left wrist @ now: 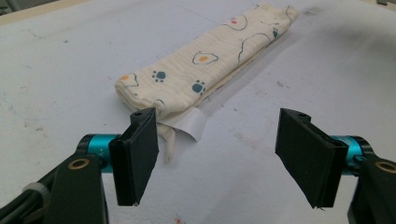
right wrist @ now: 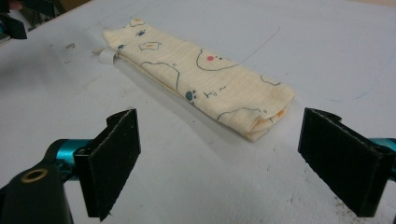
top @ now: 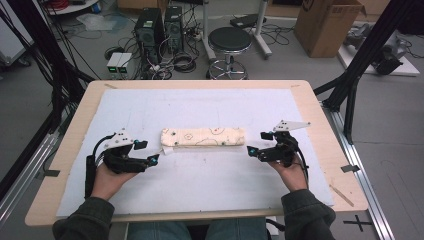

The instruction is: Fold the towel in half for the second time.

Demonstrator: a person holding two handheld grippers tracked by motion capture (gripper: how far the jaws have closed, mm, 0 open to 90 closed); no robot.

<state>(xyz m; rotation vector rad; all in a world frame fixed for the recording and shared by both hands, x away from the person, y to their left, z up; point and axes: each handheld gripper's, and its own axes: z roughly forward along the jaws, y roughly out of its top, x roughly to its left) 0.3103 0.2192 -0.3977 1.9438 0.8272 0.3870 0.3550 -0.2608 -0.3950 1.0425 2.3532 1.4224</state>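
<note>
A cream cloth (top: 203,136) printed with paw marks and fried eggs lies folded into a long narrow strip in the middle of the white mat (top: 200,105). Its white label (left wrist: 189,122) sticks out at the left end. My left gripper (top: 146,152) rests just left of that end, open, with nothing between its jaws (left wrist: 217,156). My right gripper (top: 259,142) sits just right of the cloth's other end (right wrist: 266,119), also open and empty (right wrist: 219,161). Neither gripper touches the cloth.
The mat covers most of a wooden table (top: 320,115). Beyond the far edge stand a black stool (top: 229,47), computer towers (top: 160,30), cables and a cardboard box (top: 327,25). Black frame posts (top: 360,65) flank the table.
</note>
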